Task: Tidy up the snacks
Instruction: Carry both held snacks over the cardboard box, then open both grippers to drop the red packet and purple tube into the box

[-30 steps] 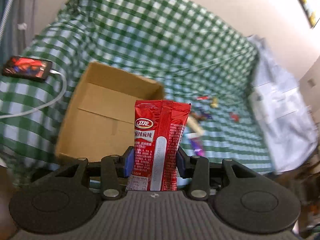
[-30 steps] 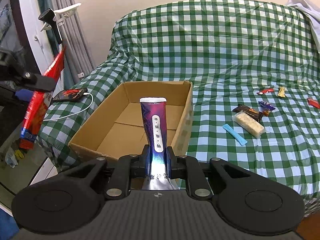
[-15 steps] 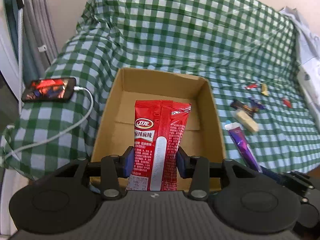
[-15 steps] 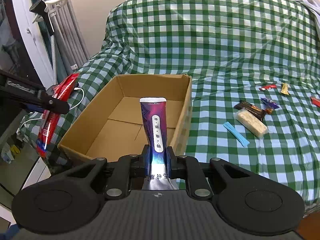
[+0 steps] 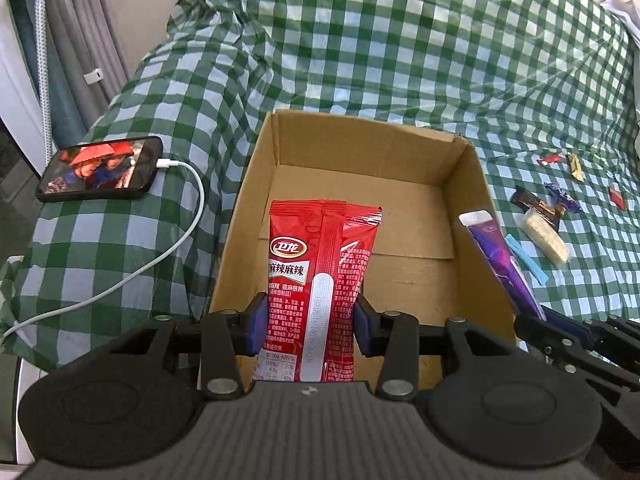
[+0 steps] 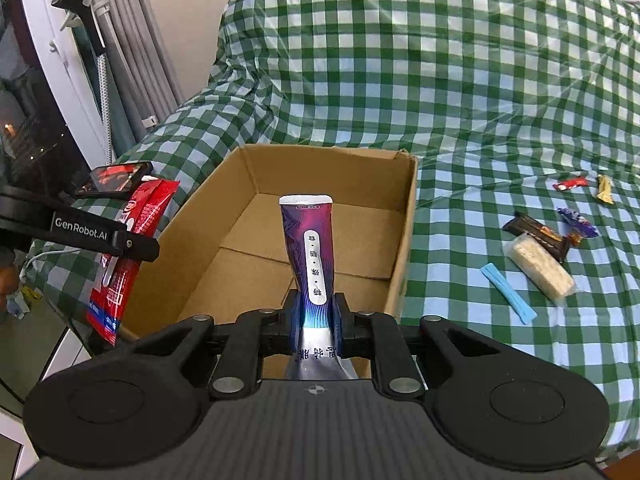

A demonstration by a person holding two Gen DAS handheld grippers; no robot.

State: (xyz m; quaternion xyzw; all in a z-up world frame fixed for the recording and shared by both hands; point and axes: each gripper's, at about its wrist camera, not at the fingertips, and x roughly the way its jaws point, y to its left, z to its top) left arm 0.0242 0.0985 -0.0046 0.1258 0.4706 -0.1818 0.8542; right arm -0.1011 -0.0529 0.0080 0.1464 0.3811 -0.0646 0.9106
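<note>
While both grippers hang over the near end of the open cardboard box (image 5: 362,184), each one has a snack pinched in it: the left gripper (image 5: 306,322) has its jaws clamped on the lower part of a red snack packet (image 5: 320,264) that stands upright above the box's left half, and the right gripper (image 6: 315,316) has its jaws squeezed nearly together on a purple snack pouch (image 6: 310,248), also upright, over the box's right side. The box interior looks bare cardboard, sitting on a sofa under a green checked cover (image 5: 400,52). To the right of the box a few loose snacks lie on the cover: a pale rice bar (image 6: 540,268), a dark chocolate bar (image 6: 536,234), a light blue stick (image 6: 507,293) and some small candies farther off. Left of the box there's a phone (image 5: 100,168) with a white cable (image 5: 160,256) plugged in.
</note>
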